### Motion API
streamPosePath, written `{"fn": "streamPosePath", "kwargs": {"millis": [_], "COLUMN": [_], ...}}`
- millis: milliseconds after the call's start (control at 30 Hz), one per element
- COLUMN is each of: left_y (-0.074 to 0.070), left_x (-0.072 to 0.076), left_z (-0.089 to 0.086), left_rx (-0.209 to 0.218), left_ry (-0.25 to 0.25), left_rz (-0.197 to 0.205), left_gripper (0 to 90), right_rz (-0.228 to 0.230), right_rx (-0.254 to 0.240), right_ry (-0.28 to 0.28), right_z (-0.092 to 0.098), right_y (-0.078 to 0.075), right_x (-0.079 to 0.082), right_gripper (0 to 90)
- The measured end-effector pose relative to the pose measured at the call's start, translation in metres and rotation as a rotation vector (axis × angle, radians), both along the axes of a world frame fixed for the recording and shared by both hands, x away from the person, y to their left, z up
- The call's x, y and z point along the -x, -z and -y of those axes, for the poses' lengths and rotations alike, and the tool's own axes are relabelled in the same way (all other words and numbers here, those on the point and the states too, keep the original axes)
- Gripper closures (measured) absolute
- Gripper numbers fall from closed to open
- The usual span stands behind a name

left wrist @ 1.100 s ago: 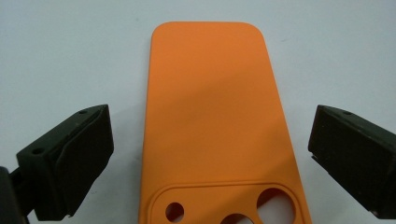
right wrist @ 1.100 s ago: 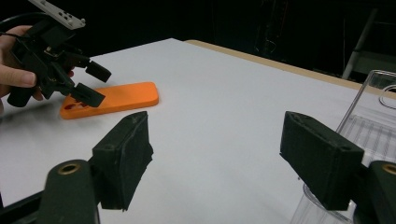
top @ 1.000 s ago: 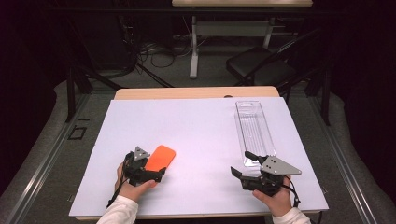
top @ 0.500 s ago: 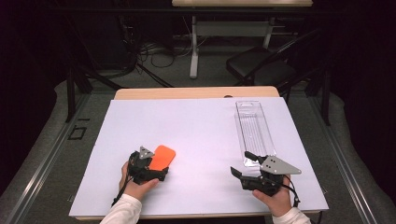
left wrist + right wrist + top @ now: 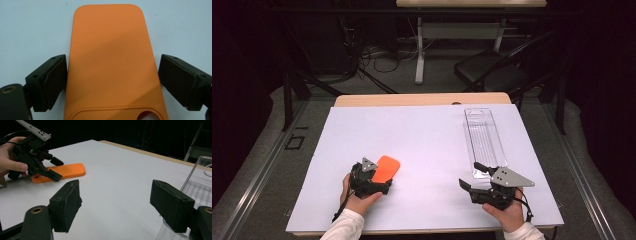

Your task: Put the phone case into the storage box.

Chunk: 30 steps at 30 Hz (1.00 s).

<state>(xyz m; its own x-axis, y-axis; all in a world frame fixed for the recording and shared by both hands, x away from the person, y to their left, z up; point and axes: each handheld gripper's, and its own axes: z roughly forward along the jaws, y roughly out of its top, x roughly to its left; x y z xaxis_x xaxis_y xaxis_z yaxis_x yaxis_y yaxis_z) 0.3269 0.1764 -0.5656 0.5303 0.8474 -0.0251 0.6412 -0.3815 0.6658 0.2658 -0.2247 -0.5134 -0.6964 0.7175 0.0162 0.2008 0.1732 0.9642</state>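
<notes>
The orange case lies flat on the white bench, near its left front part. The left gripper has its fingers on both sides of the case; they have just been closing a little, and a small gap shows on the right side. The right gripper has its fingers spread with nothing between them, just beside the clear tray.

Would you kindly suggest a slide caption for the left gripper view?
Left hand-held gripper straddling an orange phone case on the white table, jaws closing in, not yet clamped.
</notes>
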Motion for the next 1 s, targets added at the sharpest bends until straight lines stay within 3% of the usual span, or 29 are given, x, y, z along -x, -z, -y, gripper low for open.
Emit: {"fn": "streamPosePath", "kwargs": {"millis": [200, 633, 1000], "left_y": [-0.0004, -0.0022, -0.0087], "left_x": [0.0003, -0.0014, -0.0008], "left_z": [-0.0013, -0.0031, -0.0047], "left_rx": [0.014, 0.032, 0.021], "left_ry": [-0.007, -0.016, -0.026], "left_rz": [0.002, -0.013, -0.022], "left_gripper": [15.2, 15.9, 16.0], "right_rz": [-0.002, -0.002, -0.005], "right_rx": [0.002, 0.001, 0.001], "right_ry": [-0.001, -0.003, 0.001], "right_z": [0.0003, 0.0, 0.0007], "right_y": [-0.0001, 0.0, 0.0], "right_x": [-0.0002, -0.0003, -0.0003], "right_gripper": [23.9, 23.8, 23.9]}}
